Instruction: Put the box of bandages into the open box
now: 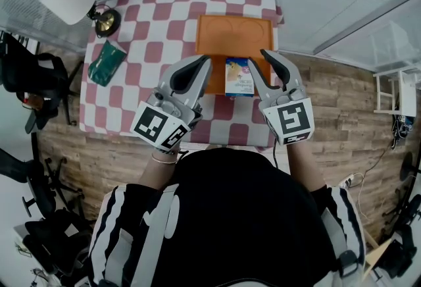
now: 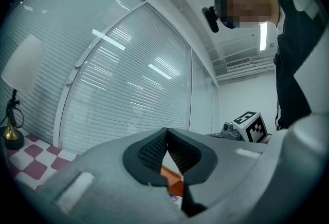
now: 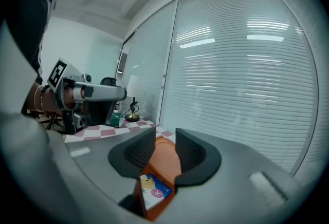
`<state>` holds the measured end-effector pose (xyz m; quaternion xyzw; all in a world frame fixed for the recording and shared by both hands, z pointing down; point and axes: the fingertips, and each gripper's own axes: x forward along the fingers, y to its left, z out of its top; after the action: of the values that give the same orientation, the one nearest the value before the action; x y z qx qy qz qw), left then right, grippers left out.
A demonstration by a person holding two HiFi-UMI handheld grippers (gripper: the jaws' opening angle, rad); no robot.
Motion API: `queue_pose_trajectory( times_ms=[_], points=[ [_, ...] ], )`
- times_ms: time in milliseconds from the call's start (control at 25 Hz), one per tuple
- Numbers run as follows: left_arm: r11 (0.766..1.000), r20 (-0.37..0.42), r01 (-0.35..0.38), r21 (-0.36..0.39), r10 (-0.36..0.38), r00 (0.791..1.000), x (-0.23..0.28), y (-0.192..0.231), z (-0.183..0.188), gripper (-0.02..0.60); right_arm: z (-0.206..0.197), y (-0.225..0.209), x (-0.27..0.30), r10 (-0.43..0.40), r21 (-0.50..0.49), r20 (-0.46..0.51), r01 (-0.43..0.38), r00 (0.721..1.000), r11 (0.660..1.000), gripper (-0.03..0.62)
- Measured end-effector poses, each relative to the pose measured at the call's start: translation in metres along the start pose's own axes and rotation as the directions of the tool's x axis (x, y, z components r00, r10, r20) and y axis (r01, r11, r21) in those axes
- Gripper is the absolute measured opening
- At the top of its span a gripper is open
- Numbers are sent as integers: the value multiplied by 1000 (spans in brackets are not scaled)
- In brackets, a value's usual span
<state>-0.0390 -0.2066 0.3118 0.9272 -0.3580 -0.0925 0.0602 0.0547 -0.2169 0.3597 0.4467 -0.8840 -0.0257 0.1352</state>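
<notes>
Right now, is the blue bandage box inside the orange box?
In: the small blue bandage box lies inside the shallow orange open box, at its near wall.

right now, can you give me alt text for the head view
A blue-and-white cardboard bandage box lies at the near edge of an orange open box on a red-and-white checked table, between the grey left tool and grey right tool, neither holding it.
</notes>
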Motion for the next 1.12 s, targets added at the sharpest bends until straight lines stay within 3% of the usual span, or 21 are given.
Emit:
queue_pose_trajectory(
  times_ms=[1120],
  points=[
    [1000, -12, -9, 0, 9, 1000, 3, -1, -3, 0, -4, -7, -11, -42, 107, 10, 41, 999, 993, 5]
  ],
)
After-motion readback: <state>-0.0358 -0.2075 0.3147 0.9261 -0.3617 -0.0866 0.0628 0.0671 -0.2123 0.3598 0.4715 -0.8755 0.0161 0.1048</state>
